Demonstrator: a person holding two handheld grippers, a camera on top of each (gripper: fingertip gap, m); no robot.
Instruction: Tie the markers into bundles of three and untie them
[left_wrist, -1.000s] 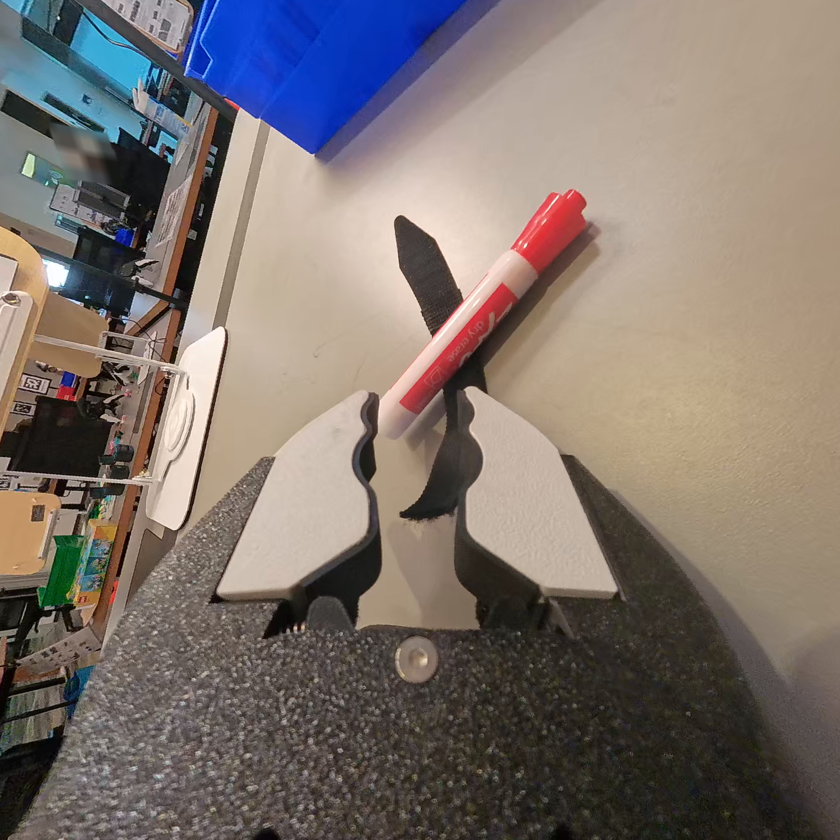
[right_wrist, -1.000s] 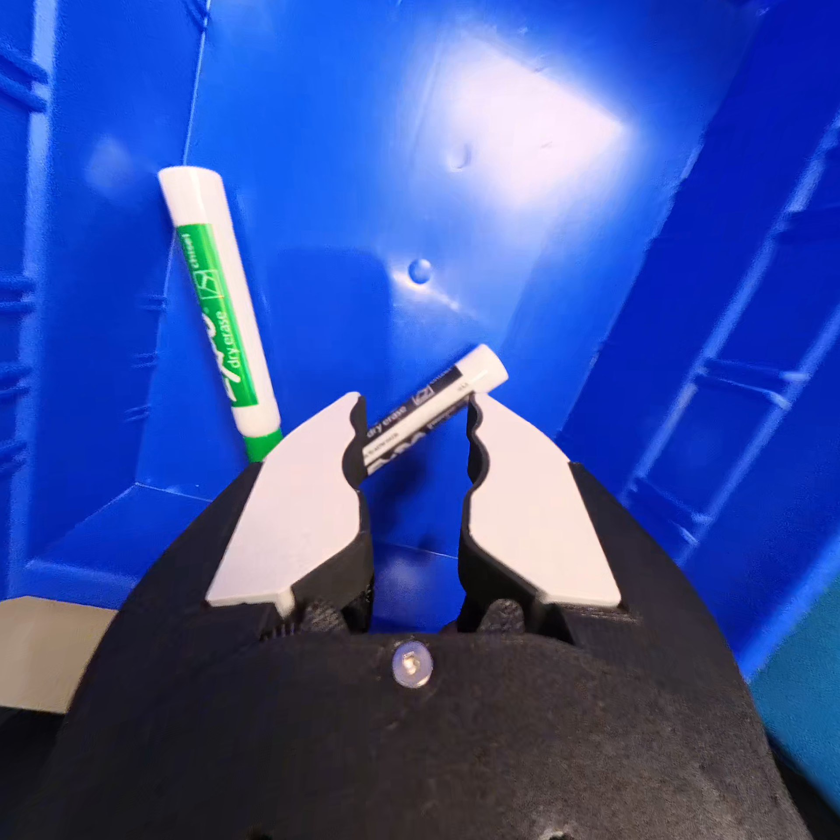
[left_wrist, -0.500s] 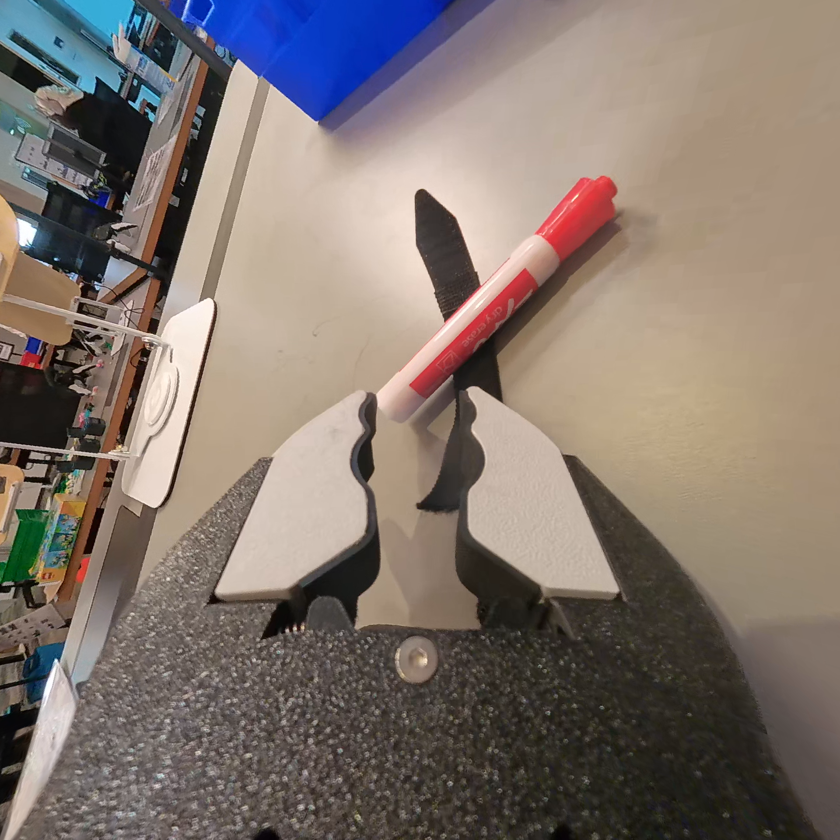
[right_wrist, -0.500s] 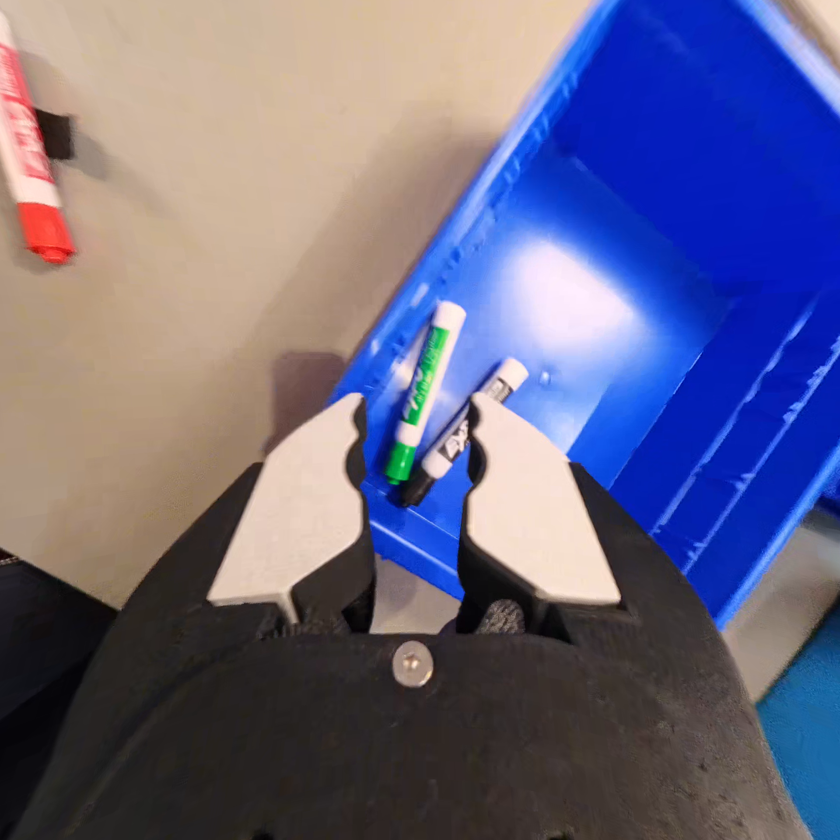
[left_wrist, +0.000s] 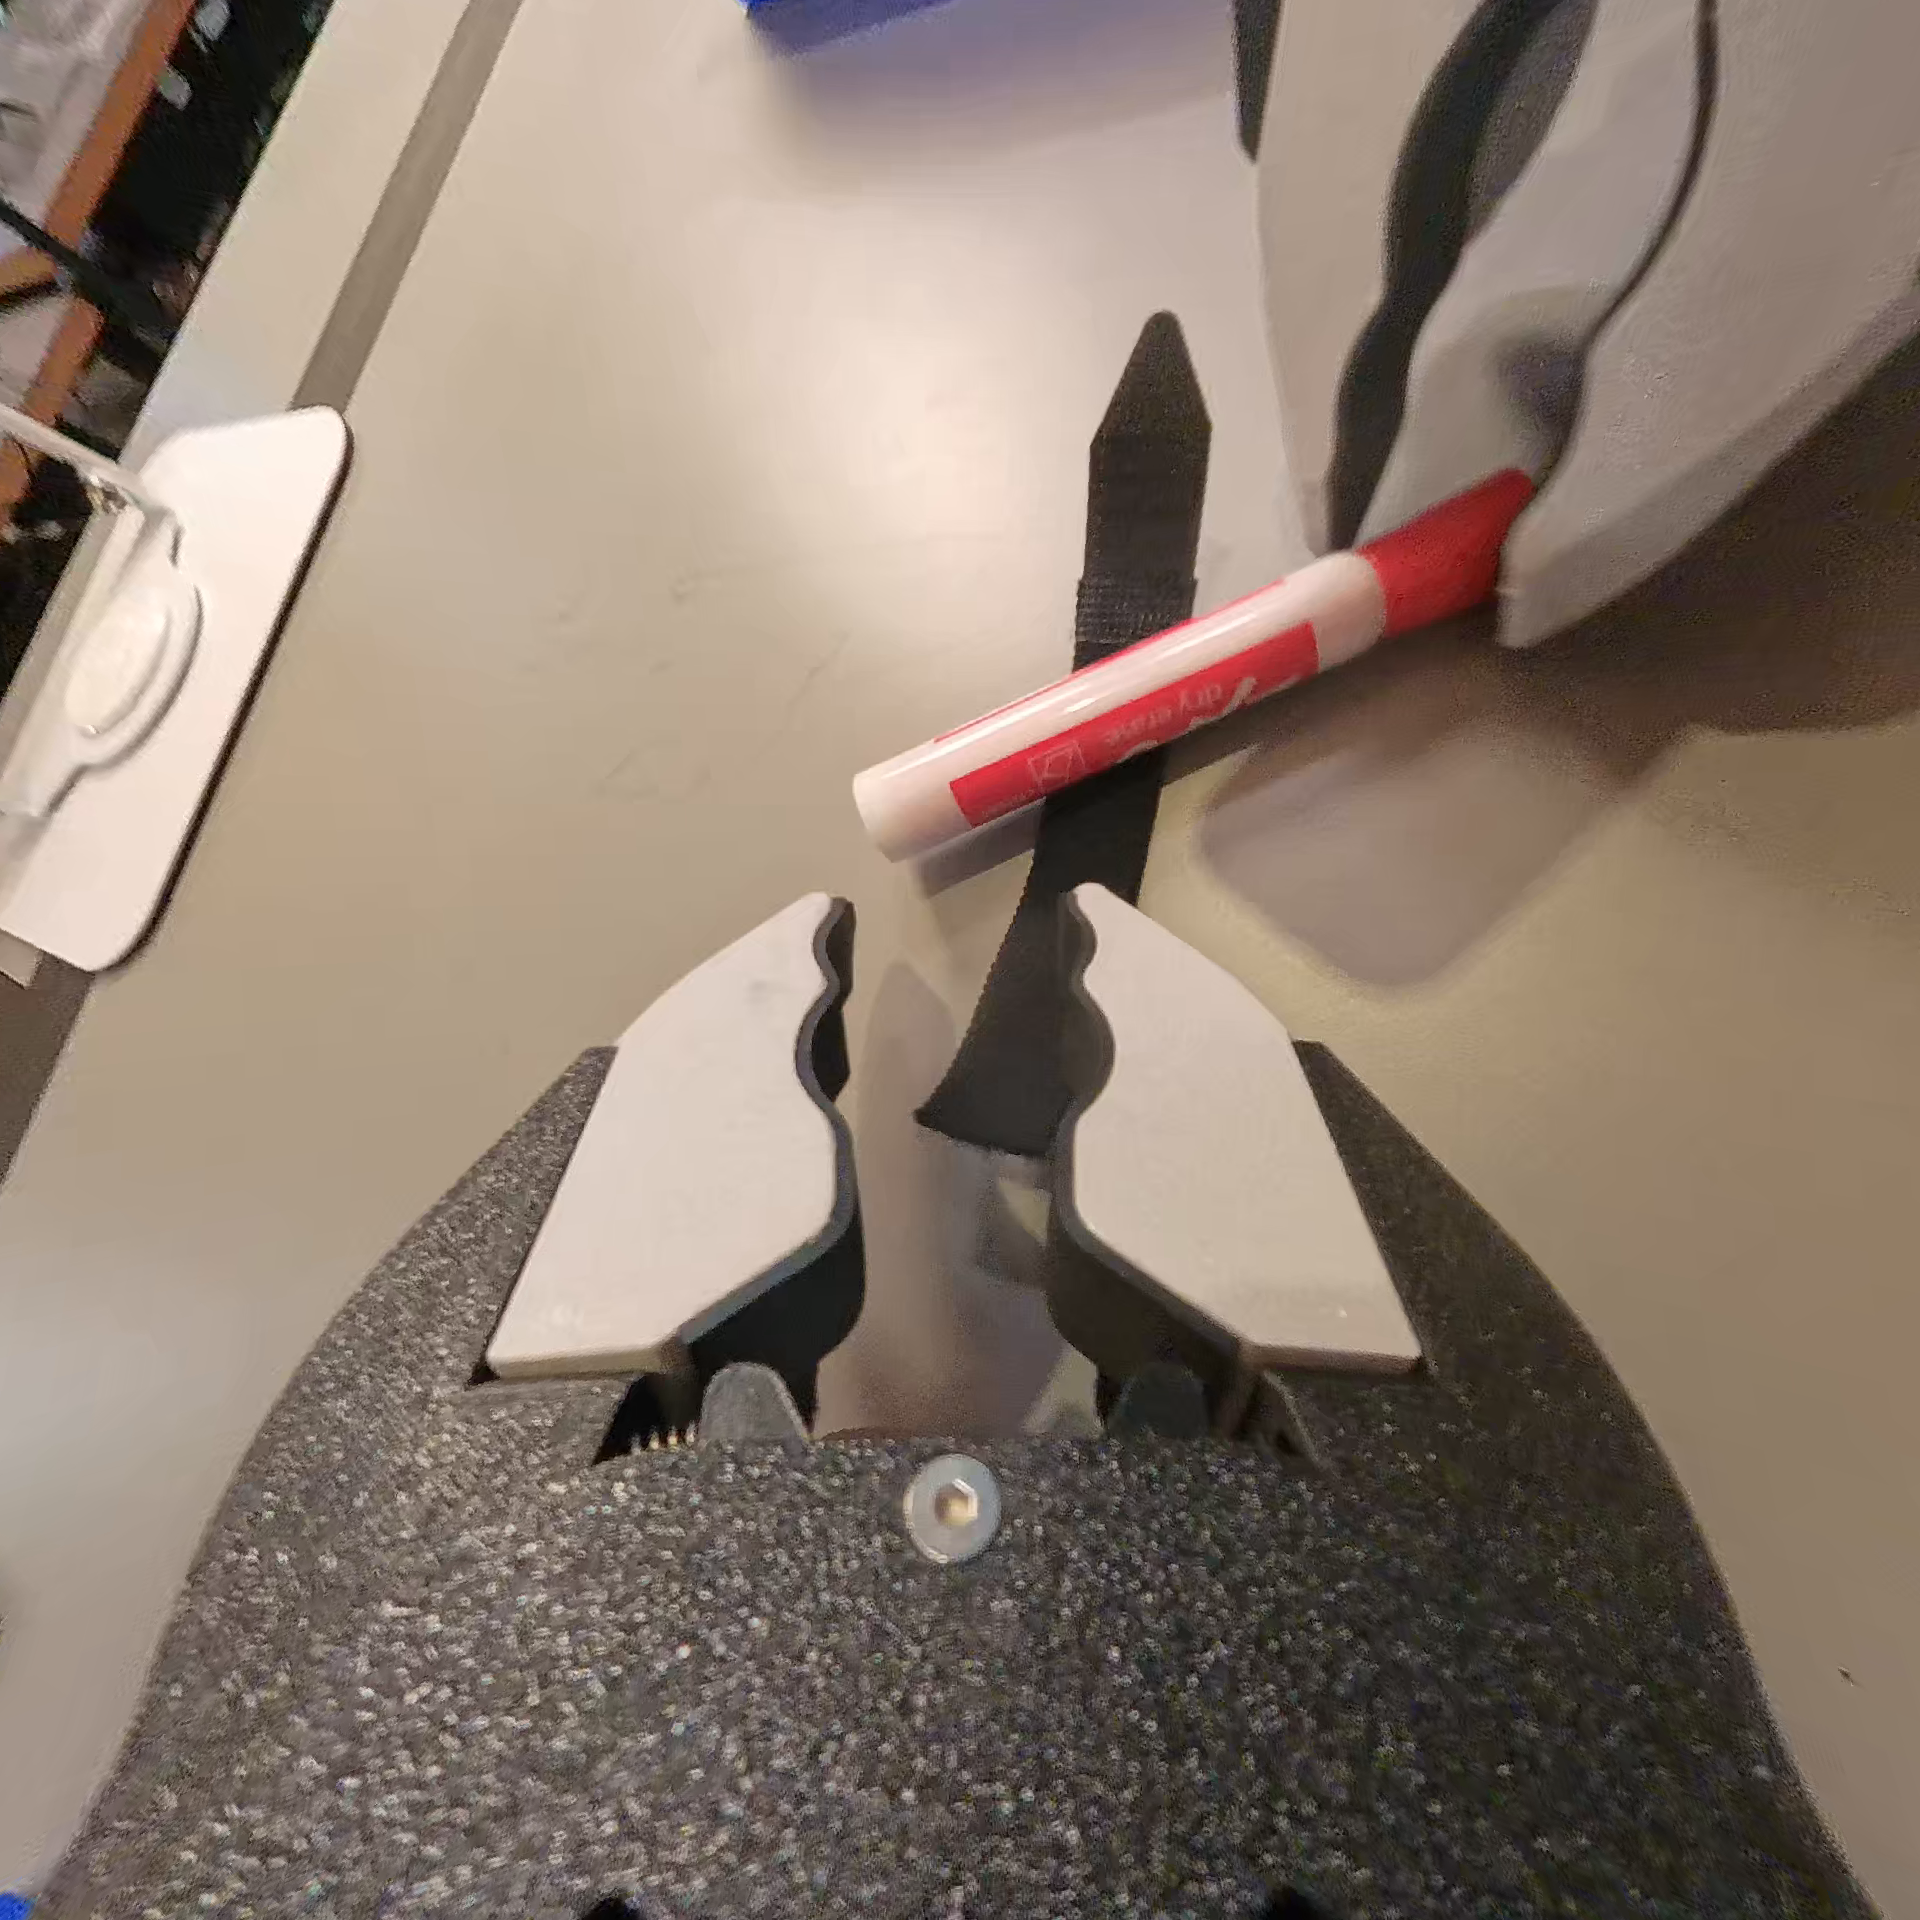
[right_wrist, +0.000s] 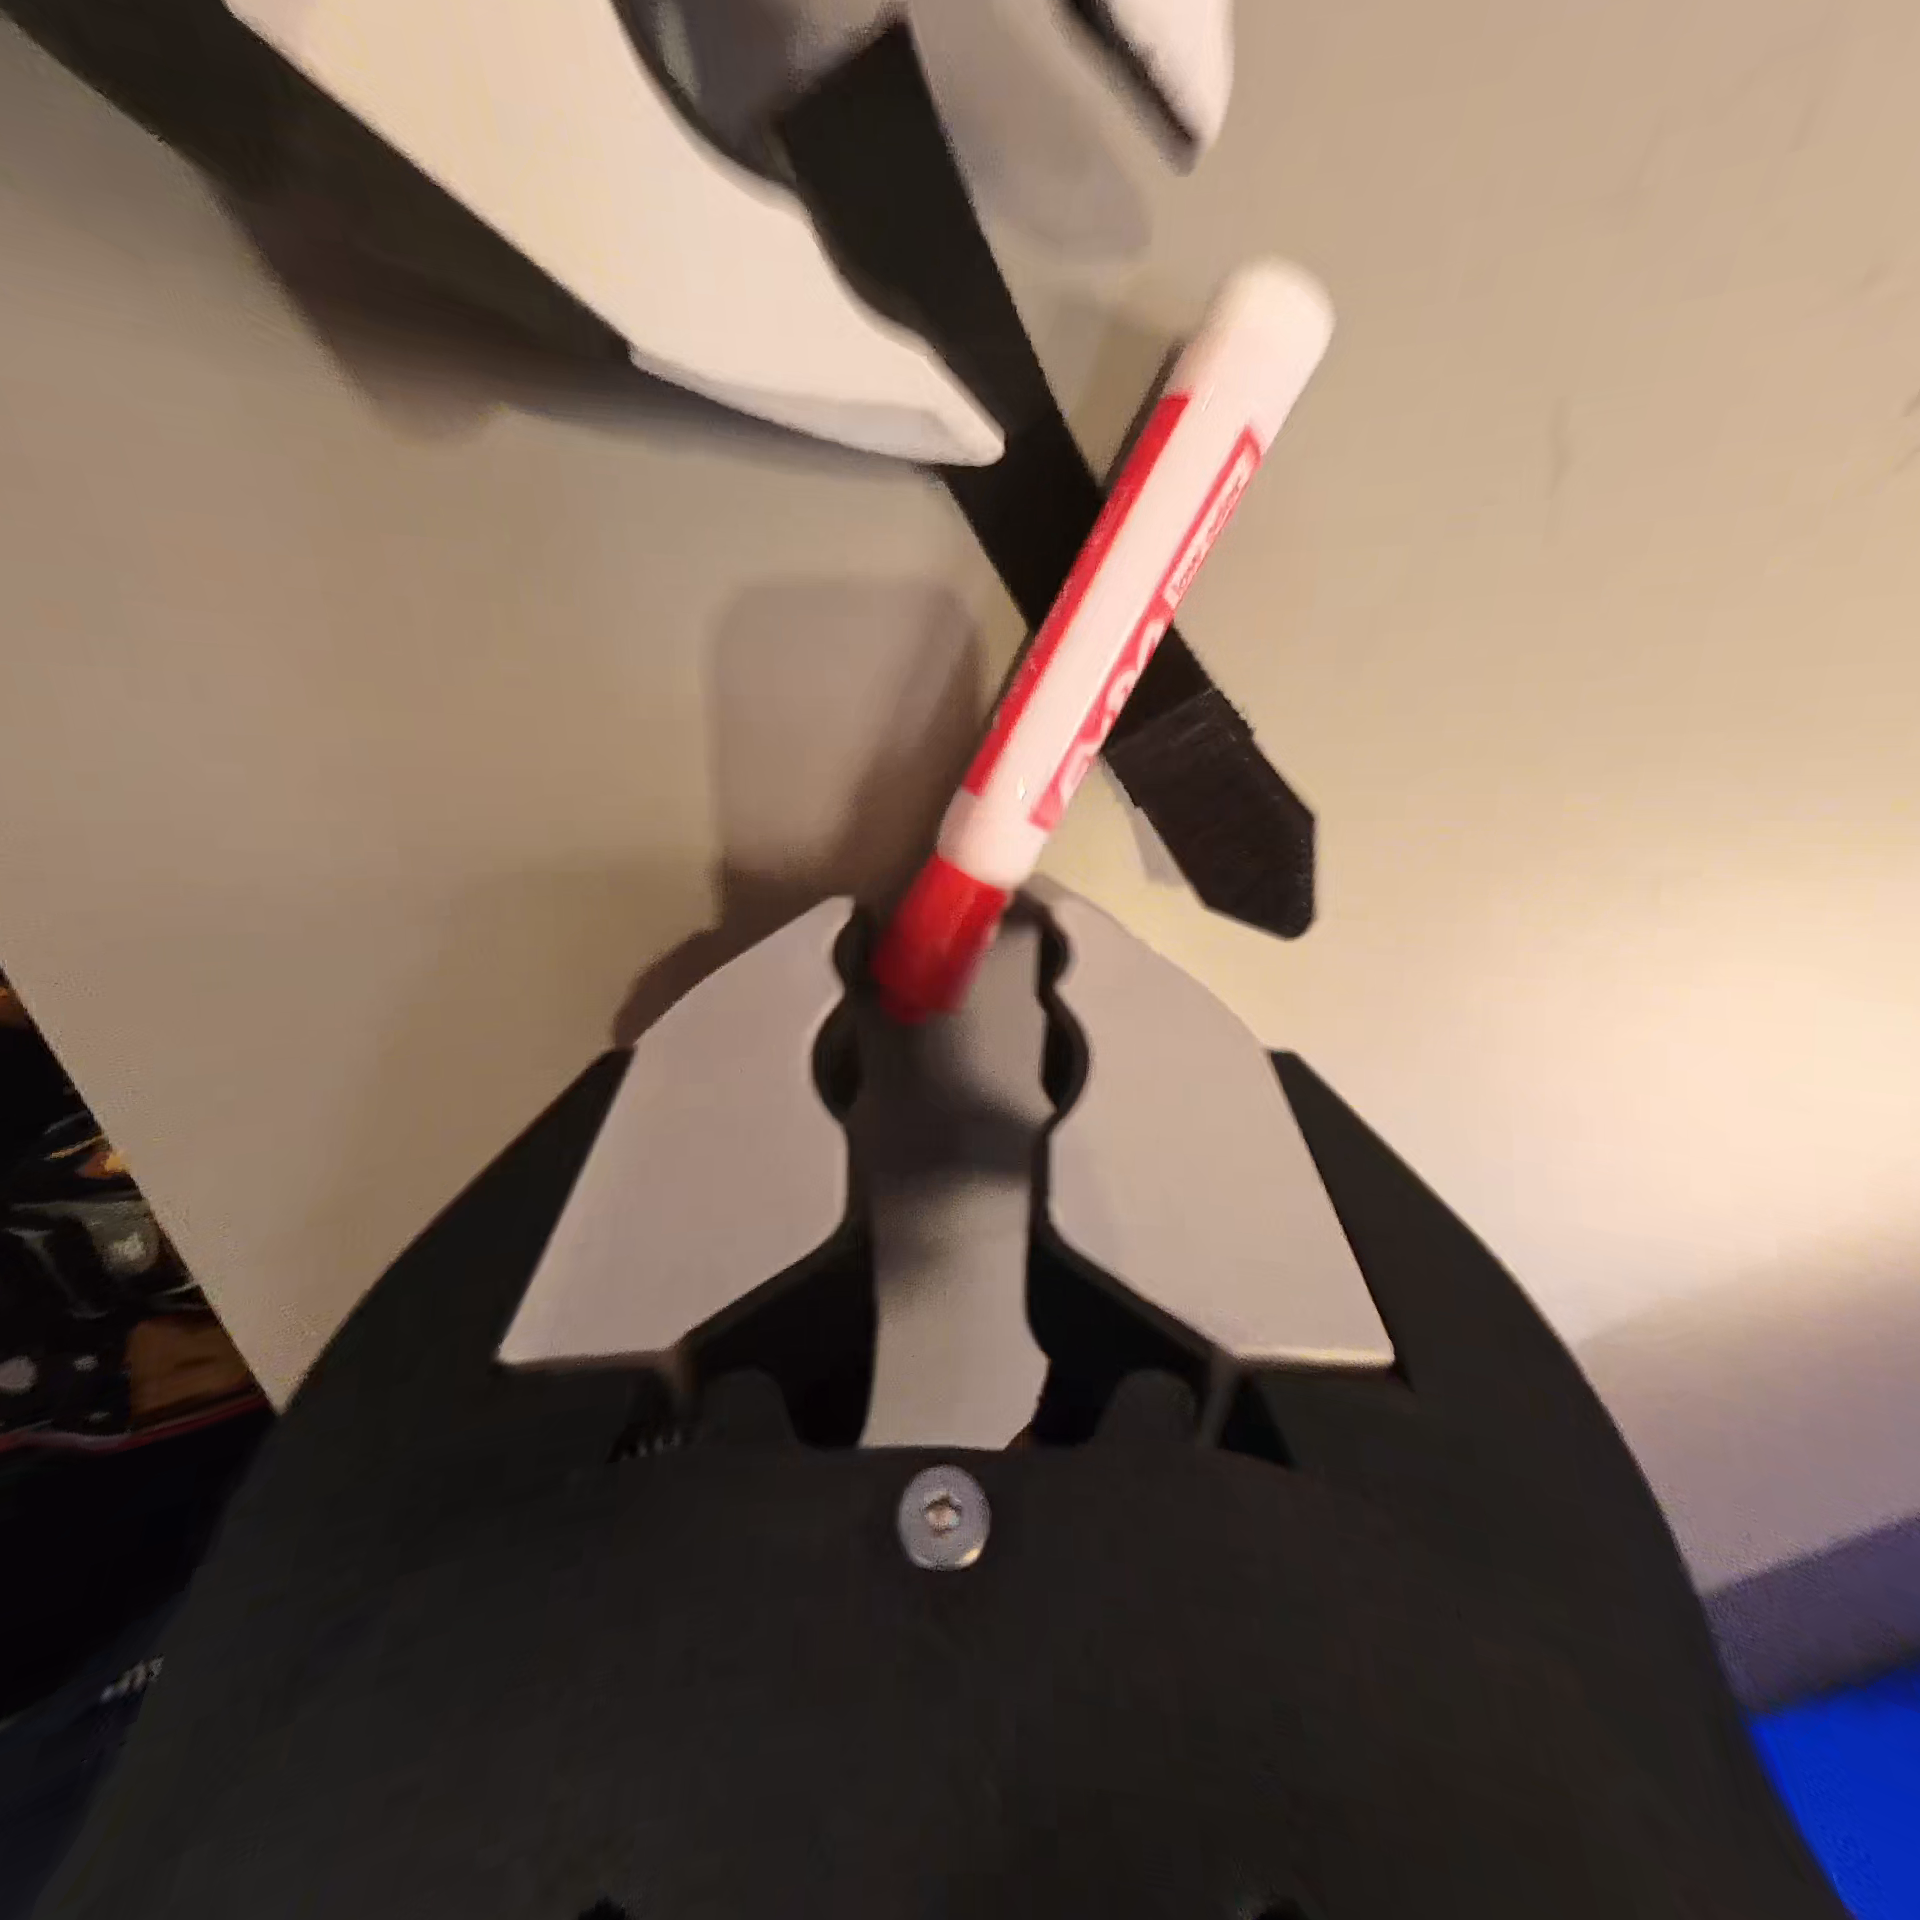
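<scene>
One red marker (left_wrist: 1143, 696), two claws, plain beige tabletop (left_wrist: 623, 520).

Marker lies just ahead of the left claw (left_wrist: 961, 914), crossing over a black strap (left_wrist: 1143, 468) whose near end runs in between that claw's spread, slack fingers. Right claw (right_wrist: 945, 925) has the red cap between its tips, against one pad with a gap on the other side, so not clamped. White flat stand (left_wrist: 208, 623) off to the left claw's left, cluttered room (left_wrist: 104, 156) past the table edge. Marker has a red printed label.

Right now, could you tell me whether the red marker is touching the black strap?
Touching: the left wrist view shows the red marker lying straight across the black strap, resting on it.
</scene>
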